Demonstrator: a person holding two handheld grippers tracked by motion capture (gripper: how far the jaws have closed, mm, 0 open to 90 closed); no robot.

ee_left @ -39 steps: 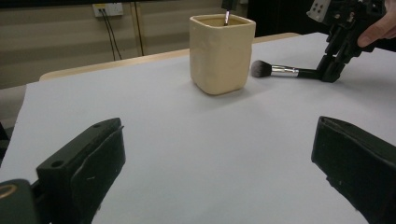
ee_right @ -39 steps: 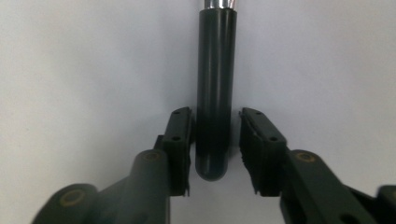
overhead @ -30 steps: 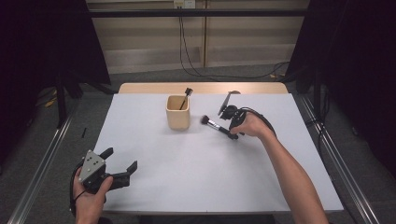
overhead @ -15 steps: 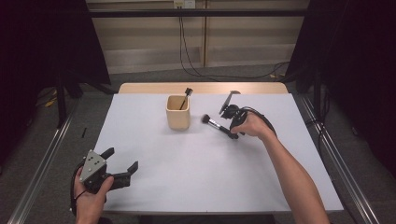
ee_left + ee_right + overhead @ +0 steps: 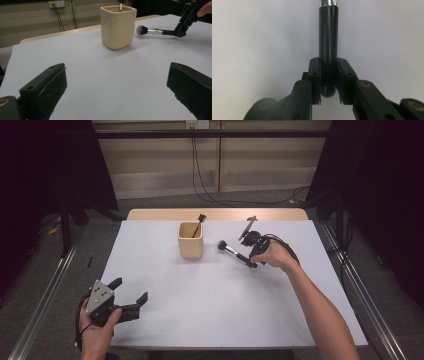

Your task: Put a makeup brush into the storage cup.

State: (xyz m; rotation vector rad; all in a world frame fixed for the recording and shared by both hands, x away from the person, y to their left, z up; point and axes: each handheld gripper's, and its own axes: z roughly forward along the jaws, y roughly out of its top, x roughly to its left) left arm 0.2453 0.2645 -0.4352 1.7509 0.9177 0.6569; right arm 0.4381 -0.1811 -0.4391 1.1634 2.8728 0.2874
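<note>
- In the high view the left tongs (image 5: 131, 299) sit at the near left corner of the white bench (image 5: 210, 300), held in the person's left hand (image 5: 97, 330), jaws spread and nothing between them.
- The left gripper view confirms this from low down: its two black jaws stand wide apart over bare bench, released, and it looks across at the things farther off.
- The cream cup (image 5: 190, 240) stands upright near the far middle of the bench; from above a dark-handled brush (image 5: 198, 224) leans out of it at the far right corner. The left gripper view (image 5: 118, 23) gives the cup's rounded square walls and just the tip of that stick at its rim.
- Just right of the cup, apart from it, the makeup brush (image 5: 234, 253) hangs level above the bench, bristles toward the cup; the left gripper view (image 5: 150, 30) shows its shadow below and its silver ferrule.
- The right tongs (image 5: 251, 263) are clenched on the brush's black handle end; the right gripper view (image 5: 328, 82) shows both pads pressing on the handle's rounded butt.
</note>
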